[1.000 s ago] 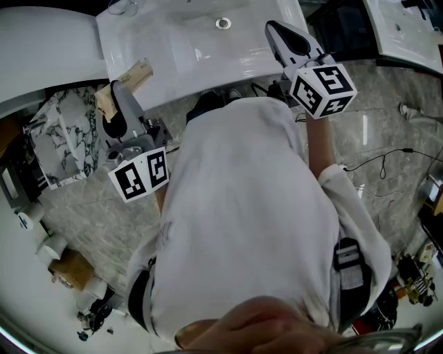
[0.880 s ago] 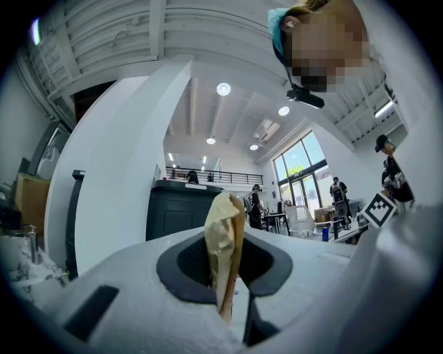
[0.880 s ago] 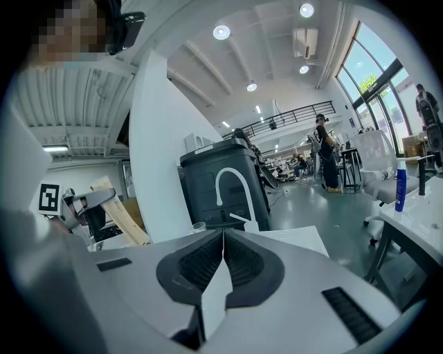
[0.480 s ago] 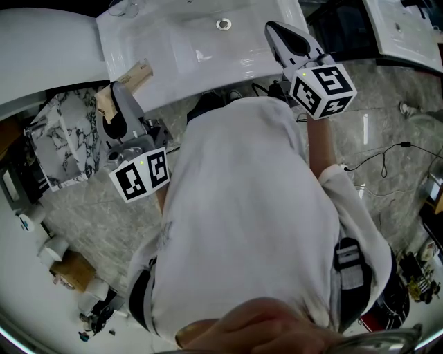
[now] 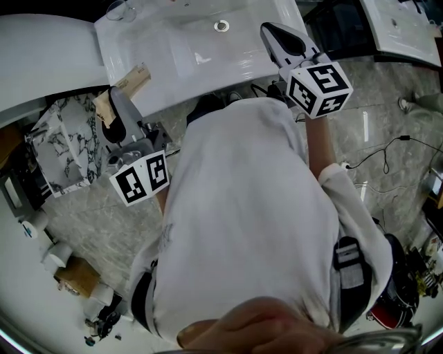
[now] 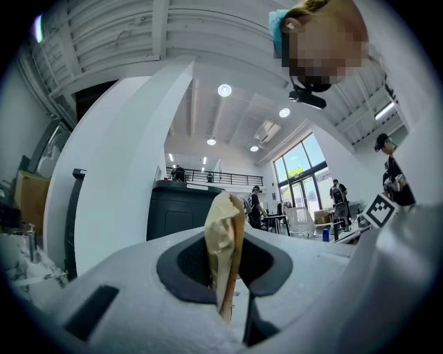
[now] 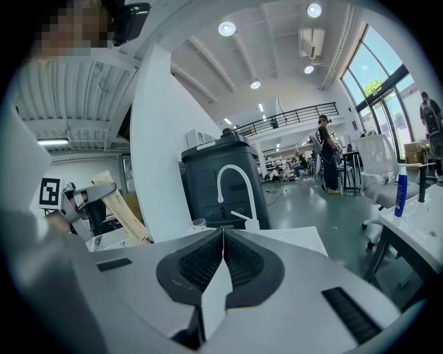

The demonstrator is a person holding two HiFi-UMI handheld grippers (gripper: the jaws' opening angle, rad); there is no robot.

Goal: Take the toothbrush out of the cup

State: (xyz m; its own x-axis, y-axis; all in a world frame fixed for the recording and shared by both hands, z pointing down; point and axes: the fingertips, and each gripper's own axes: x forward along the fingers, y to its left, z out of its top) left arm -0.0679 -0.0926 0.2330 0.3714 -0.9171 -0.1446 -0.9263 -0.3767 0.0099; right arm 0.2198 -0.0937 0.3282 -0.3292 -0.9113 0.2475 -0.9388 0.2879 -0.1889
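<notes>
Left gripper view settles the grasp: the left gripper (image 6: 228,280) is clamped on the toothbrush (image 6: 223,235), which is sheathed in tan paper and stands upright between the dark pads (image 6: 188,264). The brush itself cannot be seen through the wrapper.

In the head view the toothbrush is found out of the cup (image 5: 118,8) and well apart from it. The cup, a clear glass, is set at the far left corner of the white sink (image 5: 173,52). The wrapped toothbrush is held slanting over the sink's near left edge, above the grey tiled floor (image 5: 90,200). The drain (image 5: 221,25) is seen in the middle of the basin, and a marbled black-and-white bag (image 5: 62,145) lies just left of the left gripper. Most of the head view is filled by the person's white shirt (image 5: 242,207).

The right gripper (image 5: 271,31) is held over the sink's near right edge. In the right gripper view its ribbed pads are pressed flat together with nothing between them — clenched on air. Beyond them a white faucet (image 7: 235,183) is seen, with the small glass cup just to its left. At that view's left edge the other gripper appears, the tan pack tilted in its jaws.
</notes>
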